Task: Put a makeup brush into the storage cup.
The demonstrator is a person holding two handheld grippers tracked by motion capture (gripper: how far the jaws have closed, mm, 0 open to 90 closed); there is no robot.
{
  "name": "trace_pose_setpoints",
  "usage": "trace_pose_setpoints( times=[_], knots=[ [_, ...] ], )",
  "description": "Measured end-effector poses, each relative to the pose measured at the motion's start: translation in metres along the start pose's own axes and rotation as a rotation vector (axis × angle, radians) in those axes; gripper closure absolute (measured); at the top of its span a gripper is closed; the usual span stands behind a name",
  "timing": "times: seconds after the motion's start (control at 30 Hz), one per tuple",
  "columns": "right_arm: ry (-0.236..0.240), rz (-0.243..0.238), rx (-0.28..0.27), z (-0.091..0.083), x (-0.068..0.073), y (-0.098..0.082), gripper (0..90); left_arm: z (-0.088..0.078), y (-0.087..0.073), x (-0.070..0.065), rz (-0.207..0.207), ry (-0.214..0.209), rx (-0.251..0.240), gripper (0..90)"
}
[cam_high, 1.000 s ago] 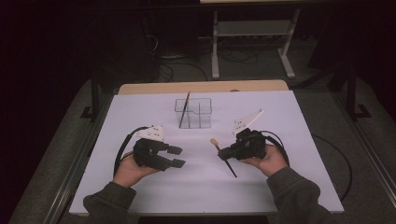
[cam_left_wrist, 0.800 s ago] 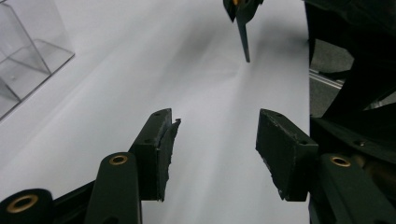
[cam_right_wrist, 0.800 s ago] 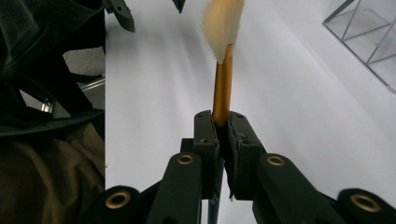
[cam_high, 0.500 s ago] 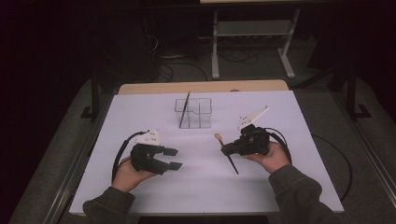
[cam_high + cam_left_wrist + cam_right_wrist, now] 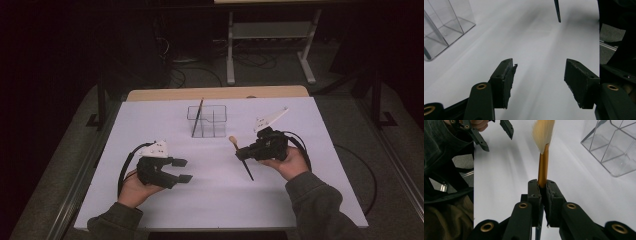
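Since the earlier high view, my left gripper (image 5: 183, 170) has drawn back toward the near left of the table, and its jaws have just been opening with nothing between them. From its own camera I see the two black pads (image 5: 503, 81) standing wide apart over bare white tabletop (image 5: 220, 200).

My right gripper (image 5: 242, 151) has barely shifted. Its jaws are clamped tight on the brush (image 5: 543, 165), gripping the golden part just below the pale bristles, which stick out ahead of the pads in the right gripper view. In the high view the brush (image 5: 243, 157) sits right of the table's middle, tilted, with its bristle end up and toward the far side and its dark handle slanting down toward me; whether the tip touches the table I cannot tell. The dark handle tip (image 5: 557, 11) also pokes into the top of the left gripper view.

Beyond both grippers, at the far middle of the table, stands the clear divided organizer (image 5: 214, 121), with a dark slim stick (image 5: 198, 117) leaning in its left compartment. The brush is apart from it, nearer me.

I can read no brand, label or writing; the small marks on the left gripper's white top are too small to make out.
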State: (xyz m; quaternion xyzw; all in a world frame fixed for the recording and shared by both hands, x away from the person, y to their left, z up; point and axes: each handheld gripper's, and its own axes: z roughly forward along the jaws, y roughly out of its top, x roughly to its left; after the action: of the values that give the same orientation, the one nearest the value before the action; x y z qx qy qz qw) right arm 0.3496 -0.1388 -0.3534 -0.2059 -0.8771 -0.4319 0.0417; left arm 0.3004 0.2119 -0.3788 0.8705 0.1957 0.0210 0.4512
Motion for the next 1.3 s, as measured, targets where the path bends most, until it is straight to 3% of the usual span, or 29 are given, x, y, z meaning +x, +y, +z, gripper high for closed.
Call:
trace_pose_setpoints(
  times=[0.47, 1.3],
  knots=[
    [0.000, -0.003, -0.012, 0.002, -0.006, 0.015, 82.9, -0.001, -0.006, 0.000, -0.022, 0.008, -0.008, 37.8],
    [-0.016, -0.034, -0.016, 0.005, -0.013, 0.046, 82.9, -0.011, -0.010, 0.004, -0.025, 0.022, -0.021, 35.6]
  ],
)
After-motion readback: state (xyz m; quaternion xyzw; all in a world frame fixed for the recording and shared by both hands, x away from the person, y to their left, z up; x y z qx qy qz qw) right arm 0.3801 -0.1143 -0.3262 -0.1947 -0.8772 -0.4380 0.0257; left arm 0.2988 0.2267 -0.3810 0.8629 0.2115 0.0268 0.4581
